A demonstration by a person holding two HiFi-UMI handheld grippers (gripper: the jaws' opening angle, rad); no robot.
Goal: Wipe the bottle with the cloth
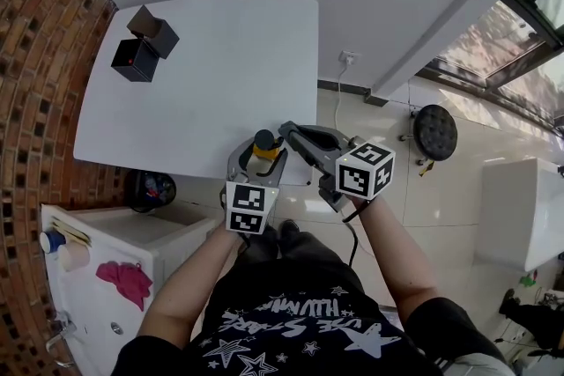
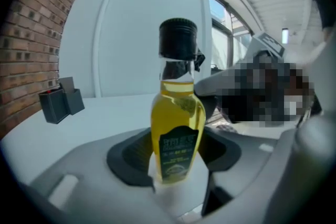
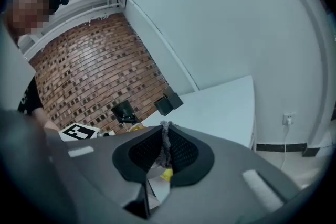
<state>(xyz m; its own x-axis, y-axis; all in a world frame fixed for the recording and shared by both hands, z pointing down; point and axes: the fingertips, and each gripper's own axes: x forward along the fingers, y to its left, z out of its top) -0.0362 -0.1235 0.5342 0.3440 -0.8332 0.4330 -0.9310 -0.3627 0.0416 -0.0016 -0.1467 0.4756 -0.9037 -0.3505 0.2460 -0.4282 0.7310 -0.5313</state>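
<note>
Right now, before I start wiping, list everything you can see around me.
table: one, white, ahead
bottle: one, yellow, black cap, at table's near edge
cloth: one, grey, beside the bottle
boxes: two, black, table's far left corner
stool: one, black, floor at right
cabinet: one, white, lower left
rag: one, pink, on the cabinet
left tongs: one, grey, shut on the bottle
right tongs: one, grey, shut on the cloth
</note>
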